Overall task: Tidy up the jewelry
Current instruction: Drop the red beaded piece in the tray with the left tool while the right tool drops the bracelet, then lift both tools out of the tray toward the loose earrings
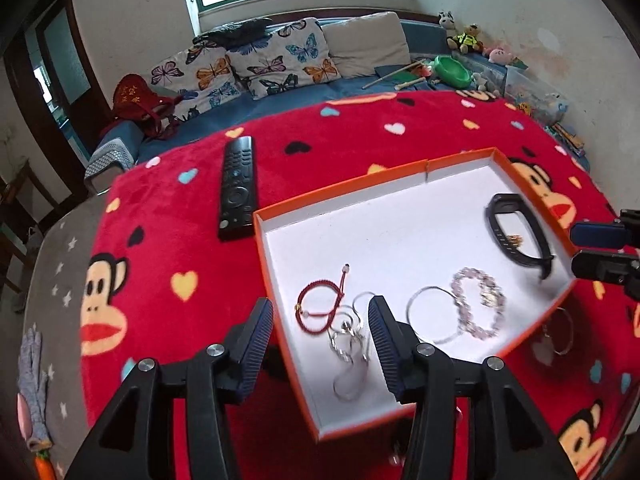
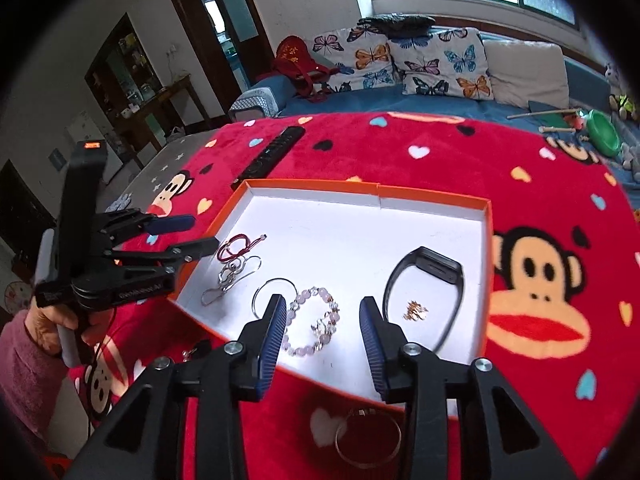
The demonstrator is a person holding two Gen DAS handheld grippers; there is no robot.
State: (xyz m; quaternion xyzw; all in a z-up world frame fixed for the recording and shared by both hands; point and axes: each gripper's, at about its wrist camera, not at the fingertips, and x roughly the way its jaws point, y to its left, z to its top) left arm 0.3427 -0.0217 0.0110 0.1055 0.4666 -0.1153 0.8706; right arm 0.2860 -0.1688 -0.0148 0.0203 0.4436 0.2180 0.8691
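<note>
An orange box lid with a white inside (image 1: pixel 360 216) (image 2: pixel 400 200) lies on the red blanket. In it are a red cord bracelet (image 1: pixel 318 308) (image 2: pixel 236 248), a silver chain (image 1: pixel 350 344) (image 2: pixel 230 278), a silver bangle (image 1: pixel 432 314) (image 2: pixel 276 294), a pink bead bracelet (image 1: pixel 480 306) (image 2: pixel 314 320), a black wristband (image 1: pixel 518 234) (image 2: pixel 426 284) and a small gold piece (image 2: pixel 416 310). Another silver bangle (image 2: pixel 368 438) (image 1: pixel 558 330) lies on the blanket outside the box. My left gripper (image 1: pixel 320 312) is open and empty above the box's near left corner. My right gripper (image 2: pixel 322 312) is open and empty above the bead bracelet.
A black remote (image 1: pixel 238 188) (image 2: pixel 272 152) lies on the blanket beyond the box. A sofa with butterfly cushions (image 1: pixel 276 60) runs behind the table. Toys and a green bowl (image 1: pixel 452 70) sit at the far right. A grey glove (image 1: pixel 34 376) lies at the left.
</note>
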